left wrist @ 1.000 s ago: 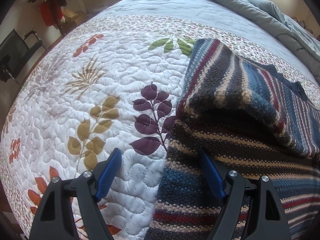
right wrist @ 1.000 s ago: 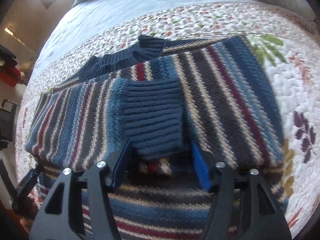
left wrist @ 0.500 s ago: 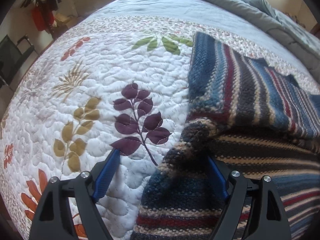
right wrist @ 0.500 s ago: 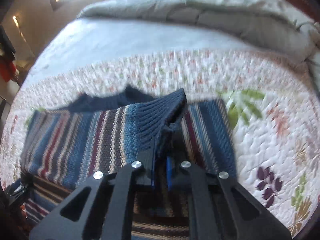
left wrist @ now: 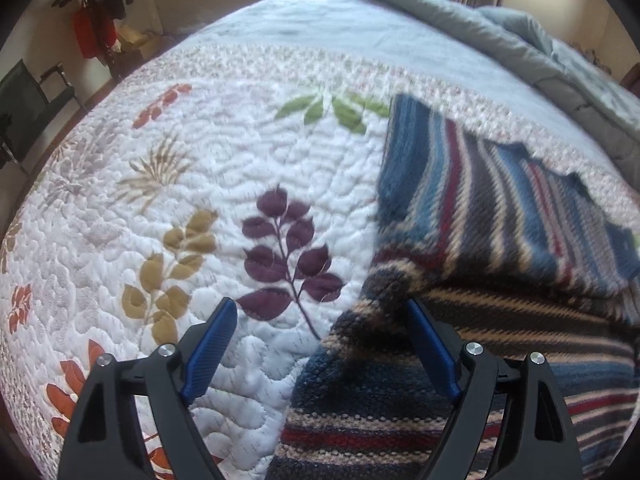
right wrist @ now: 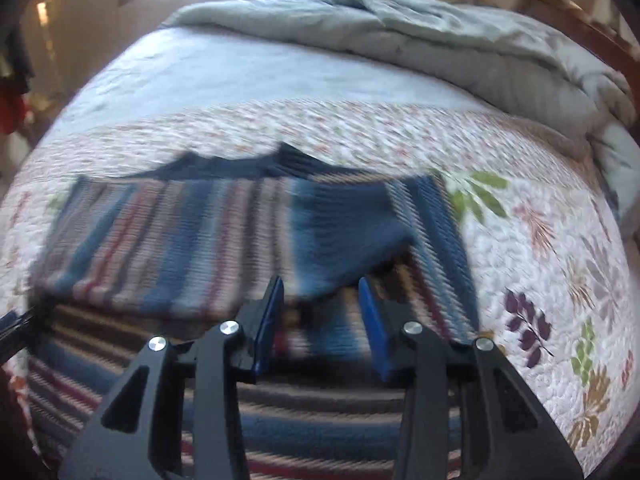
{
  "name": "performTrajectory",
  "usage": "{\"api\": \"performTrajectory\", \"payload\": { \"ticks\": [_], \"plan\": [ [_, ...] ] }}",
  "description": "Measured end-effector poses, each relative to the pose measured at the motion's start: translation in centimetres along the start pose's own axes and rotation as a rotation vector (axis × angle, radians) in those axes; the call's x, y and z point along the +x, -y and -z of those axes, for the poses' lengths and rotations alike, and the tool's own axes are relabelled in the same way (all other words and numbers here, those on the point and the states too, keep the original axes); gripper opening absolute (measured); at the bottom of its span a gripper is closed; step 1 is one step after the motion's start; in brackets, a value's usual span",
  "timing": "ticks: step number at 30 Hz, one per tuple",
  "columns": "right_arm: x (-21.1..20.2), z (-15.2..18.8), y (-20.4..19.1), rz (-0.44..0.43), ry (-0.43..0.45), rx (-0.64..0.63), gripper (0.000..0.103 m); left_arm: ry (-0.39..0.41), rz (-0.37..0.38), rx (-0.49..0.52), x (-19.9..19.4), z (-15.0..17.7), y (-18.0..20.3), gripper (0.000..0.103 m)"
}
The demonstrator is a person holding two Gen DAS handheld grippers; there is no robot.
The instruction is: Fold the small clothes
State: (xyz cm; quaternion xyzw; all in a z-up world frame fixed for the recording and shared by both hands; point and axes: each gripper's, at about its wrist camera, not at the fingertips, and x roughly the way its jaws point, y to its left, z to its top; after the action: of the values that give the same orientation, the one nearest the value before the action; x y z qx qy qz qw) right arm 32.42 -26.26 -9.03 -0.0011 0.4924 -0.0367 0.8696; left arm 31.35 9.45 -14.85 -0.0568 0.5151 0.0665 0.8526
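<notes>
— Quilted bedspread [left wrist: 248, 184], striped sweater [left wrist: 500, 216] folded on its right half?
— Yes. Left gripper [left wrist: 320, 344] wide open, empty; right gripper [right wrist: 320, 312] part open, gripping nothing, above sweater.

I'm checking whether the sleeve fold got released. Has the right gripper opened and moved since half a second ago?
Yes. The right gripper has opened, dropping the blue cuff, and backed toward the near edge of the striped sweater.

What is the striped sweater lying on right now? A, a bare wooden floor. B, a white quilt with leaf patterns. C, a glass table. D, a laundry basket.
B: the striped sweater lies spread on the white quilt, whose stitched purple, green and tan leaves show beside it.
</notes>
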Motion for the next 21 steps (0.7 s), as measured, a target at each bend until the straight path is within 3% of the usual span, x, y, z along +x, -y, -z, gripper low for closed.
{"api": "performTrajectory", "payload": {
  "ticks": [3, 7, 9, 11, 15, 17, 21],
  "plan": [
    [0.4, -1.5, -0.3, -0.048, -0.019, 0.0, 0.038, 0.027, 0.013, 0.02, -0.3, 0.0, 0.4, 0.086],
    [4.5, -2.3, 2.8, -0.025, -0.11, 0.081, 0.037, -0.04, -0.049, 0.065, 2.0, 0.5, 1.2, 0.086],
    [7.0, -1.6, 4.5, -0.027, -0.172, 0.124, 0.036, -0.063, -0.048, 0.054, 3.0, 0.8, 0.9, 0.089],
    [7.9, -1.1, 5.2, -0.067, -0.173, 0.135, 0.036, -0.059, -0.042, 0.042, 3.2, 0.8, 0.7, 0.09],
    [5.7, -0.3, 6.2, -0.134, -0.122, 0.158, 0.036, -0.058, -0.05, 0.051, 3.1, 0.9, 0.7, 0.089],
    [3.6, 1.1, 7.7, -0.195, -0.112, 0.188, 0.038, -0.068, -0.046, 0.052, 2.5, 1.1, 0.7, 0.089],
    [-0.5, 5.2, 9.7, -0.214, -0.115, 0.157, 0.043, -0.084, -0.02, 0.045, 0.3, 2.6, 0.3, 0.089]
  ]
}}
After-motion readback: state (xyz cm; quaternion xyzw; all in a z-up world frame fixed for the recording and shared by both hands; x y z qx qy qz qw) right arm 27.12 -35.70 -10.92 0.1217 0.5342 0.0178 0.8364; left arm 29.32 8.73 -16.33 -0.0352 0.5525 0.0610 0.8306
